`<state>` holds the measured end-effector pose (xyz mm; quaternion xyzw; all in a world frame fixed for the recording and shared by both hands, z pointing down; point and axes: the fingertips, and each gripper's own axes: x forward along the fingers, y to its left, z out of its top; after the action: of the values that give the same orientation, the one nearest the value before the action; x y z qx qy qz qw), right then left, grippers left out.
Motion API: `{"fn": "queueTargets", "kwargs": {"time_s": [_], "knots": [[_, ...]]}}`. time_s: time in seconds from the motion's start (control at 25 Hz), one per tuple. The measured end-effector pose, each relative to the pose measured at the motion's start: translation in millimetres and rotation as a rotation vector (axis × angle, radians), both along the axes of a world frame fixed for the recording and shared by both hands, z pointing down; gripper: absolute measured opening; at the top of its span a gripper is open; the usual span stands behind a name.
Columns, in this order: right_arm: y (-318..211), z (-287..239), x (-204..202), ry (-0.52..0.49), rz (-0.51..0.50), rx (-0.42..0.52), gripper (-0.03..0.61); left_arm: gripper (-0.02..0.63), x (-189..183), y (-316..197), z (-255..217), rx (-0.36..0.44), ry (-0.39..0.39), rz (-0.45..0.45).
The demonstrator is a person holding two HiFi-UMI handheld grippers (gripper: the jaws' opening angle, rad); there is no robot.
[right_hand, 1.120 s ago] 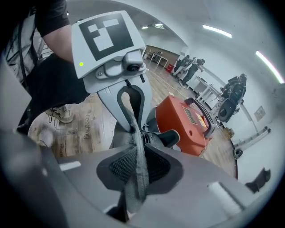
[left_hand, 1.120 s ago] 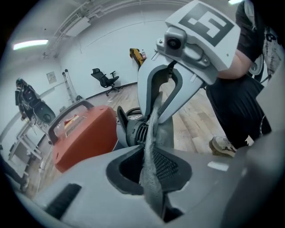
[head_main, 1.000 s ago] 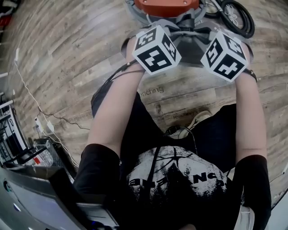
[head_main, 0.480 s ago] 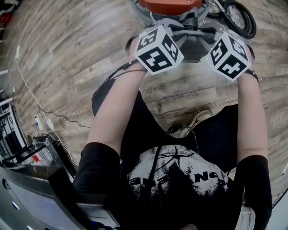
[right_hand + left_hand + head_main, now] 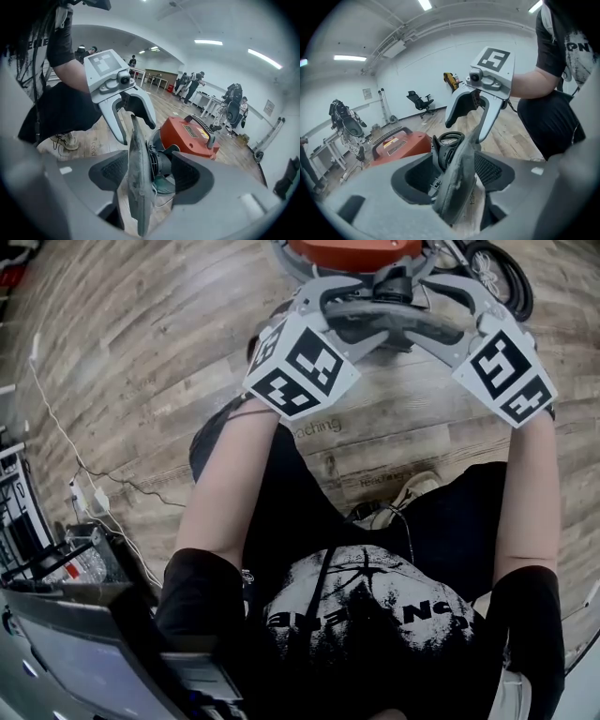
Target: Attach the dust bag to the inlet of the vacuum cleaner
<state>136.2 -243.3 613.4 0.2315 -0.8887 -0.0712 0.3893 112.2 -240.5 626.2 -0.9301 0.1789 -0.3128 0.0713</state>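
Head view: dust bag (image 5: 398,317) lies crosswise (edge-on) between left claw (image 5: 454,180) and right claw (image 5: 149,176), just opened.

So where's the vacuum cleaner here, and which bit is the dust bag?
vacuum cleaner (image 5: 182,141): right gripper view, on its red casing.
dust bag (image 5: 137,178): right gripper view, on the grey edge facing the camera.

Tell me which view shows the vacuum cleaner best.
Right gripper view: the vacuum cleaner is largest, handle and label clear. Left gripper view shows it smaller, partly covered; head view crops it at the top edge.
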Motion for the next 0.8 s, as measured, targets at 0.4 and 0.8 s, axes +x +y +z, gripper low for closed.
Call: {"fn": "queueTargets", "kwargs": {"time_s": [0.4, 0.8], "knots": [[0.3, -17.4, -21.3, -0.141, -0.030, 0.011, 0.005, 0.003, -20.5, -13.3, -40.8, 0.016, 0.261, -0.105], [-1.6, -79.5, -54.5, -0.297, -0.094, -0.021, 0.005, 0.002, -51.3, -8.9, -104.4, -0.107, 0.362, -0.198]]}}
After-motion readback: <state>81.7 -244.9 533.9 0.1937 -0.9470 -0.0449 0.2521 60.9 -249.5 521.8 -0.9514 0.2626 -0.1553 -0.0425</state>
